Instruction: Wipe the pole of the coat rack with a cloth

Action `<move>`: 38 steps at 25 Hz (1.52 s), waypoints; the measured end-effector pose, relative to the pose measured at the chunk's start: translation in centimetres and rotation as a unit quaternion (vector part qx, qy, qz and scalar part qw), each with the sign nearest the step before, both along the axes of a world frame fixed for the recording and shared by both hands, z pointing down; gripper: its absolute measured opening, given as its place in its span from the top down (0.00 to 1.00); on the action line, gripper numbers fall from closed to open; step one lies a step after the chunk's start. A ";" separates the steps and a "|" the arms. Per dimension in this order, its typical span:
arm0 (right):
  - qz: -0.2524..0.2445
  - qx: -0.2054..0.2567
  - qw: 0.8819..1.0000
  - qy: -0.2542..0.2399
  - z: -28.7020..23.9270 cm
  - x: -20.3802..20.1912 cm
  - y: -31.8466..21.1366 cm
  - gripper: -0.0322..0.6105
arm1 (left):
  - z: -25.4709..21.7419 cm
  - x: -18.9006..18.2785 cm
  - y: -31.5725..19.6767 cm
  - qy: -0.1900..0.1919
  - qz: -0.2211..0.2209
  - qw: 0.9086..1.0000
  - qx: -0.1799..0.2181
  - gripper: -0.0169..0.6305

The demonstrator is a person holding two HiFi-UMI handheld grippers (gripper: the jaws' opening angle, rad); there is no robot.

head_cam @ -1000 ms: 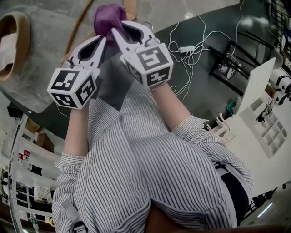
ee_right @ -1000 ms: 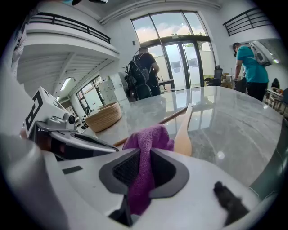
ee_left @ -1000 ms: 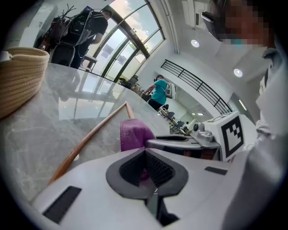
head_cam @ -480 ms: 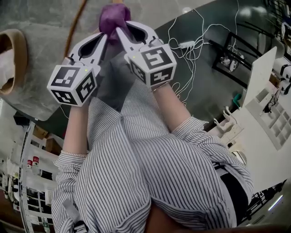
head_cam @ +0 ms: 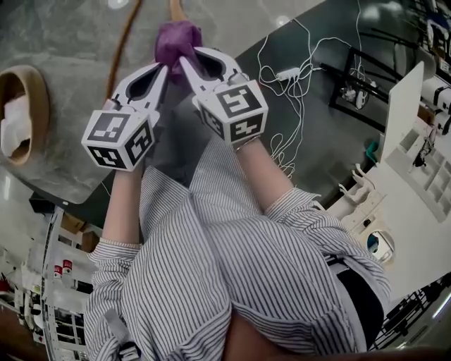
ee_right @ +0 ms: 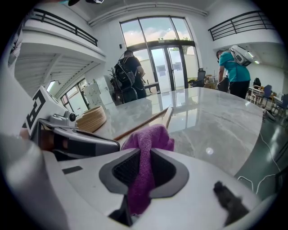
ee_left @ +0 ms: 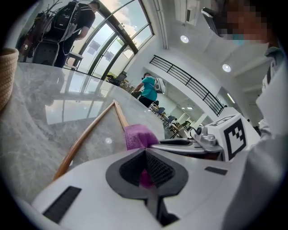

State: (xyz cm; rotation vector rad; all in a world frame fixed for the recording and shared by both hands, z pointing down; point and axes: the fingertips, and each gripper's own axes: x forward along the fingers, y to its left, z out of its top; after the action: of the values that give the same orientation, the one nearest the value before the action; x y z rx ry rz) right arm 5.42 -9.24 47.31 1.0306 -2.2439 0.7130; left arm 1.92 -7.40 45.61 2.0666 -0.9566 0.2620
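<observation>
The grey marble desk [head_cam: 63,49] fills the top of the head view, with a round woven basket [head_cam: 21,113] near its left edge. A long wooden bar [head_cam: 121,53] lies slanted across the marble. Only my left gripper view shows it meeting the slim wooden coat rack pole [head_cam: 174,8] at a point. The bunched purple cloth [head_cam: 176,42] sits over that pole. My right gripper [head_cam: 184,60] has its fingers pinching the cloth, and its own view shows the cloth trailing back between them. My left gripper [head_cam: 162,68] has its fingers pressed together on a purple scrap, which only its view reveals.
</observation>
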 end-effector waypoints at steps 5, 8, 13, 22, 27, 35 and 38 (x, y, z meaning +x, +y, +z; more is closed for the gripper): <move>0.005 0.001 1.000 0.005 0.0 0.0 -0.3 0.84 | 0.0 -0.4 -0.6 0.002 -0.006 1.000 -0.001 0.96; 0.004 -0.003 1.000 0.001 -0.1 0.0 -0.8 0.84 | 0.0 -0.1 -1.2 -0.004 -0.002 1.000 0.000 0.96; -0.006 -0.010 1.000 -0.006 -0.3 -0.3 -2.1 0.84 | 0.0 -0.2 -2.2 -0.009 0.001 1.000 -0.002 0.96; -0.010 -0.019 1.000 -0.007 -0.4 0.0 -5.3 0.84 | -0.1 0.0 -5.0 -0.007 -0.002 1.000 -0.008 0.96; -0.018 -0.033 0.999 -0.010 -0.3 -0.1 -7.0 0.84 | 0.0 -0.3 -7.0 -0.008 -0.015 1.000 -0.014 0.96; -0.033 -0.044 0.998 -0.007 -0.3 -0.8 -7.7 0.84 | 1.4 -2.5 -6.0 -0.069 0.000 0.997 -0.023 0.96; -0.035 -0.041 0.999 -0.004 -0.3 -0.8 -7.9 0.84 | 1.7 -2.6 -5.5 -0.089 0.014 0.996 -0.022 0.96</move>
State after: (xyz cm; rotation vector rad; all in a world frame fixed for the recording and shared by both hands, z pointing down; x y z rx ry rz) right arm 4.63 -17.15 47.03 0.9067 -2.2274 0.7732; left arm -0.67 -12.89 47.34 2.0430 -1.0194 0.4848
